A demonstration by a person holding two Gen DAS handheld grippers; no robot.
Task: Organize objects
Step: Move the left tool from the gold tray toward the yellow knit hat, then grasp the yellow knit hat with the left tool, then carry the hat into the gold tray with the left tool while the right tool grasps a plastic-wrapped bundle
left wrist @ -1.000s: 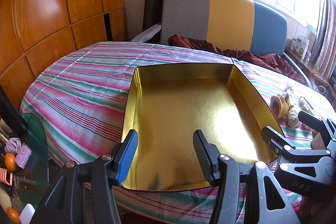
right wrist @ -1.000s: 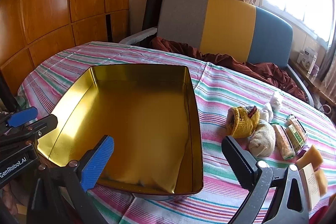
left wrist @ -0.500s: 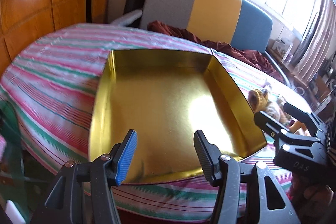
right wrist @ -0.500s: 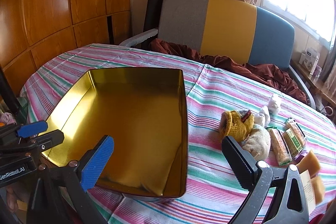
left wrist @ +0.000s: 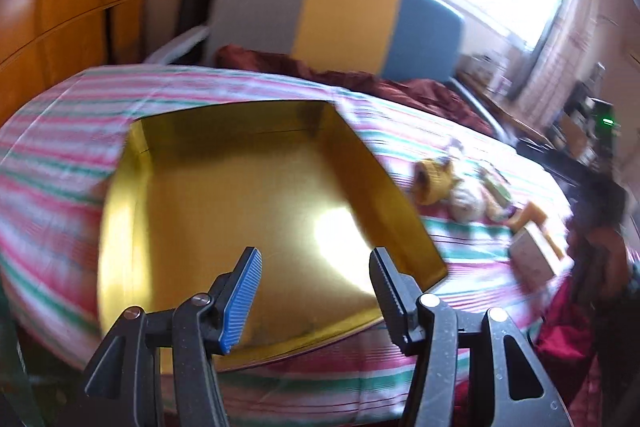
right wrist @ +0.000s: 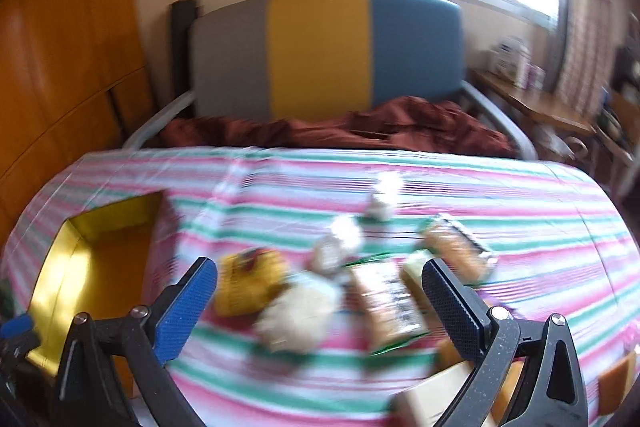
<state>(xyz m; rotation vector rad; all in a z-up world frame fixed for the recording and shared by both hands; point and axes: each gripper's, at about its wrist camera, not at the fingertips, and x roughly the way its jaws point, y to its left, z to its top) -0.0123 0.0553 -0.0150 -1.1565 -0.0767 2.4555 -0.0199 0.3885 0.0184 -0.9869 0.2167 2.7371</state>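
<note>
Since a second earlier, the right gripper (right wrist: 320, 303) had swung off the gold tin (right wrist: 96, 267) and over to the loose items, so the tin had slid to the far left of its view; the left gripper (left wrist: 316, 291) had shifted only a little and hung over the tin's near edge.

Those items lay in a cluster on the striped cloth, well apart from the tin: a yellow knitted piece (right wrist: 248, 283), a pale fuzzy bundle (right wrist: 296, 315) touching it, and flat wrapped packets (right wrist: 384, 299) just beside. Blur hid finer detail. The knitted piece and the bundle looked soft and light, likely to squash rather than slip, so a pinch across the middle should have held. The packets looked thin, crinkly and slick; taking one across its narrow width, near the centre, seemed safer than by a loose end. Tan blocks (right wrist: 616, 383) sat at the near right.

Both sets of jaws stood apart with nothing between them, the right pair framing the bundle and packets from above.

The tin sat empty on the worktop (right wrist: 520, 211). Beyond stood a grey, yellow and blue chair (right wrist: 320, 51) draped with maroon cloth (right wrist: 360, 131).
</note>
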